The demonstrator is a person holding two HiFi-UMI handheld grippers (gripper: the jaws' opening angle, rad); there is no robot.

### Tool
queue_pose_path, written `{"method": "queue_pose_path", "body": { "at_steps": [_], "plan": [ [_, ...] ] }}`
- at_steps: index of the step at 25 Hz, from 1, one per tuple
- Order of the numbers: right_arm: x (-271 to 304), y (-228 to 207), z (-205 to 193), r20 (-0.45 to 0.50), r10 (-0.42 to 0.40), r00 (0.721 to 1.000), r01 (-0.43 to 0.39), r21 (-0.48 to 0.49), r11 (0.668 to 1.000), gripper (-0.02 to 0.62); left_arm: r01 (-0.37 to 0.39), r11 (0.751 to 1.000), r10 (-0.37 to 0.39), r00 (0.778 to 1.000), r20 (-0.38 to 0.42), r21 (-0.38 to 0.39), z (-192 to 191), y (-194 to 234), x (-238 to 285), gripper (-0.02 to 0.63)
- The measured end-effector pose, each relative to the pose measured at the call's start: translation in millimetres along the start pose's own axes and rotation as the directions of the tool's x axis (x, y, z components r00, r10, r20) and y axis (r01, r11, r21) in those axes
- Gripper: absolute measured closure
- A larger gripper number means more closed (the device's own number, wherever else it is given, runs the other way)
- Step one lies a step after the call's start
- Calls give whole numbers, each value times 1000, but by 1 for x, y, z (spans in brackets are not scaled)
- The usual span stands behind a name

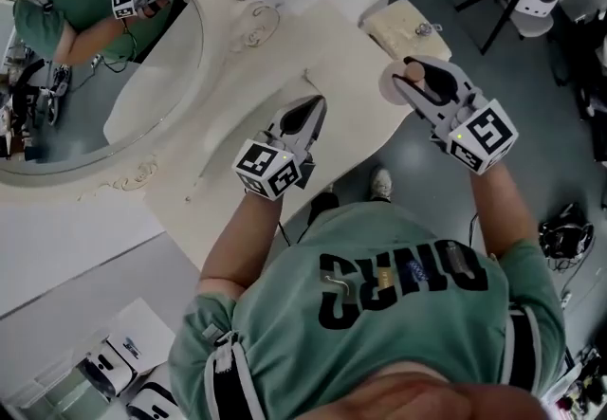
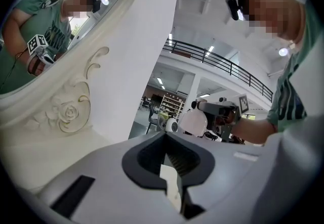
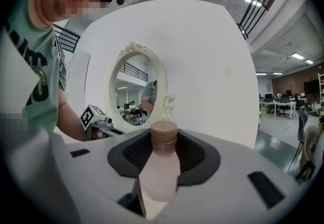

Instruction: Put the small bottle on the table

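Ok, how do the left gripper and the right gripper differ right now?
The left gripper has its jaws together with nothing between them; the right gripper has its jaws closed on the small bottle. In the head view the left gripper is over the table, the right gripper near its edge. Both are the same grey two-jaw design.

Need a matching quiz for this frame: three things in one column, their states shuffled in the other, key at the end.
Column one:
1. small pale pink bottle with a brown cap
2. left gripper
3. oval mirror in a carved cream frame

Column two:
A. jaws together, nothing held
B. reflects the person in the green shirt
C. clamped between the jaws of the right gripper

Pairs: 1-C, 2-A, 3-B
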State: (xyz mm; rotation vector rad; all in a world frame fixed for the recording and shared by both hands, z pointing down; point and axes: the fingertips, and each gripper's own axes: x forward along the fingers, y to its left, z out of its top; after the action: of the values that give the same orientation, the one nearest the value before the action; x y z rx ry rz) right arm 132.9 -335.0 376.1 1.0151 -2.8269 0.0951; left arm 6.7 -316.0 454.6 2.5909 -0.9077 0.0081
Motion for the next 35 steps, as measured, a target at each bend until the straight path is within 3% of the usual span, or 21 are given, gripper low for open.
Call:
{"method": "queue_pose_path", "body": {
  "at_steps": [7, 14, 25, 35],
  "plan": [
    [25, -11, -66, -26, -28, 999, 29, 20, 999, 465, 7, 1000, -8, 999, -52, -25, -60, 28, 26, 597],
    [46, -22, -119, -46, -45, 998, 46, 27, 999, 465, 26, 999, -28, 997, -68, -38, -94, 43, 47, 597],
    [75, -30, -183, -79, -67, 995, 69, 17, 997, 465, 42, 997, -48, 996, -82, -68, -131, 59, 61, 597],
    [89, -29, -214, -110, -71, 991, 72, 11, 997, 465, 52, 995, -60, 993, -98, -83, -148, 65, 64, 597]
  ]
}}
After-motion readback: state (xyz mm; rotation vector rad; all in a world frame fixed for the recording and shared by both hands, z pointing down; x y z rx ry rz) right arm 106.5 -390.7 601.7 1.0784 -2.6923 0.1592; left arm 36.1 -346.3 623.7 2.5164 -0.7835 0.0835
